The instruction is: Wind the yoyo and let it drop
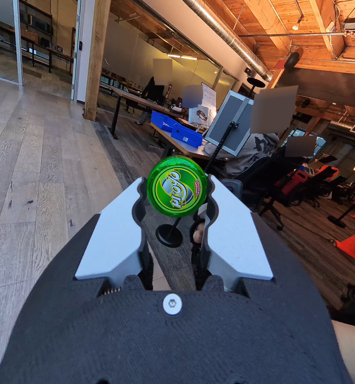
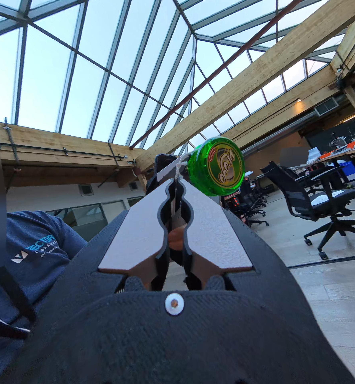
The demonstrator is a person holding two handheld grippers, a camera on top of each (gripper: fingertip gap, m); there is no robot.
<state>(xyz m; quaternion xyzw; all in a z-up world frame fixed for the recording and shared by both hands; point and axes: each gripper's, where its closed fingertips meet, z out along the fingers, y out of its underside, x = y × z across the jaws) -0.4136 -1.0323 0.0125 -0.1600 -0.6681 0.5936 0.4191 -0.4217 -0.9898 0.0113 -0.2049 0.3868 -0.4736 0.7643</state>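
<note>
Your left gripper (image 1: pixel 176 182) has its fingers clamped on the rim of the green yoyo (image 1: pixel 176 186), which sits between the tips with its printed face turned toward the camera. Your right gripper (image 2: pixel 175 182) has its fingers pressed together, pinching the white string (image 2: pixel 178 166) at a knot right at the tips. From there the string runs a short way to the yoyo (image 2: pixel 217 166), which sits just beyond and to the right of those tips. Office chairs (image 2: pixel 326 199) stand on the floor behind.
</note>
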